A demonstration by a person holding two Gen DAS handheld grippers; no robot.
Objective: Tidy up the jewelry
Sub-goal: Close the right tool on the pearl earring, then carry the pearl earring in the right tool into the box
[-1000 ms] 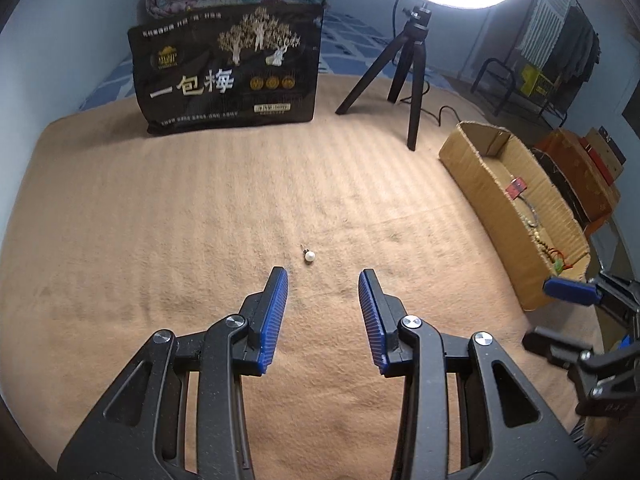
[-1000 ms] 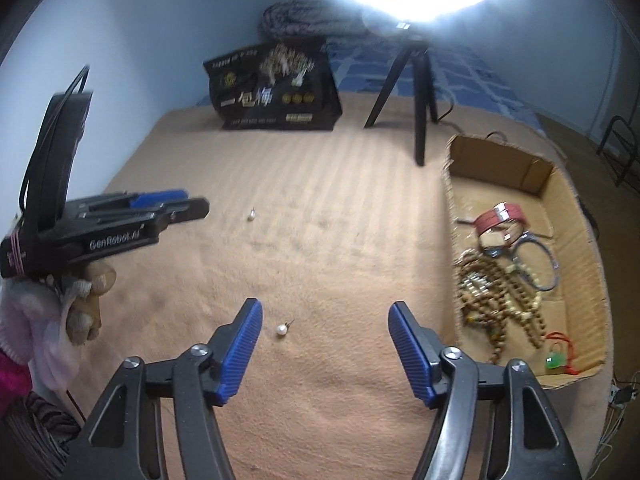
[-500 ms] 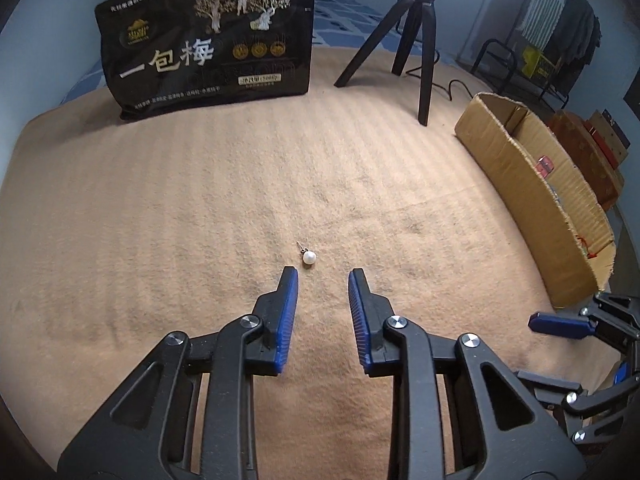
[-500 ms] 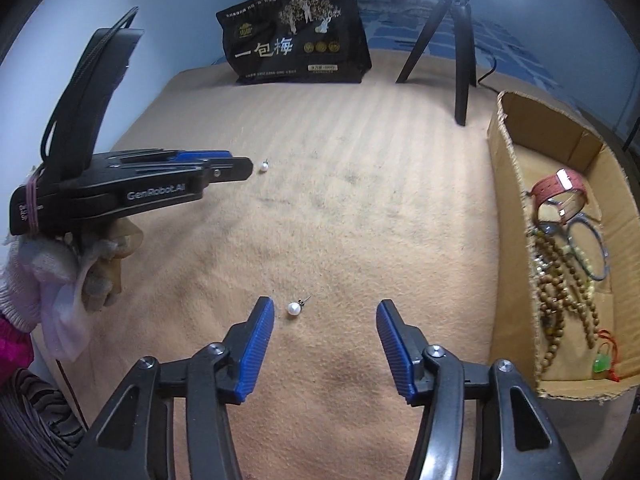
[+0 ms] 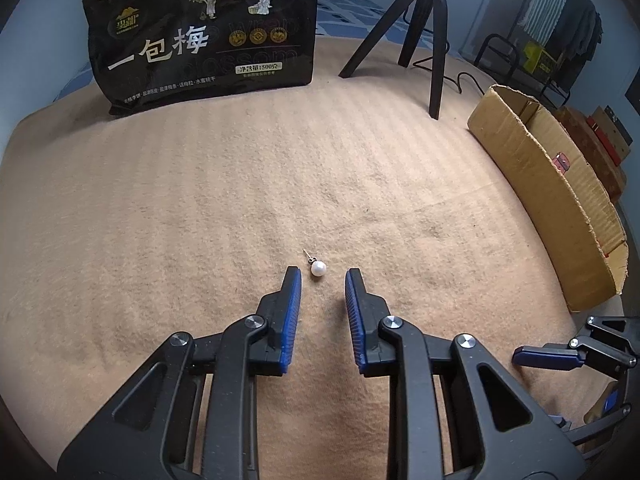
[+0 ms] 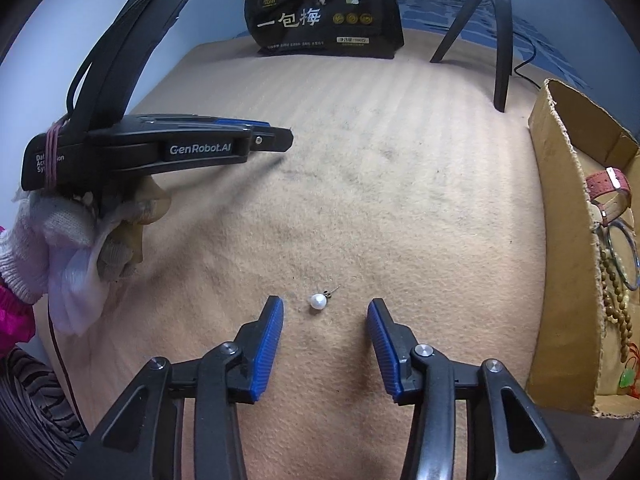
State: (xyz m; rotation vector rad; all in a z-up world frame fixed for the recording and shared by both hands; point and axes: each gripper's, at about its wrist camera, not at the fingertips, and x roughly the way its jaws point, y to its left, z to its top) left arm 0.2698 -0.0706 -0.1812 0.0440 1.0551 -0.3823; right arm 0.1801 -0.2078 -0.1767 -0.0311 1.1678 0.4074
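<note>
Two white pearl stud earrings lie on the tan blanket. One pearl earring point(image 5: 318, 268) lies just ahead of my left gripper point(image 5: 323, 276), between its open blue fingertips. The other pearl earring point(image 6: 317, 301) lies just ahead of my right gripper point(image 6: 325, 307), whose fingers stand wide open around it. Both grippers are low over the blanket and empty. The left gripper also shows side-on in the right wrist view point(image 6: 276, 140). The cardboard box point(image 6: 560, 216) at the right holds a red-strap watch point(image 6: 608, 188), bangles and wooden bead strings point(image 6: 616, 304).
A black snack bag point(image 5: 204, 36) stands at the back of the blanket. A black tripod point(image 5: 424, 20) stands at the back right with a cable. The box's long wall point(image 5: 548, 196) runs along the blanket's right edge.
Both grippers moved forward and down toward their pearls. The left fingers narrowed from wide open and now flank its pearl. The right fingers also narrowed somewhat.
</note>
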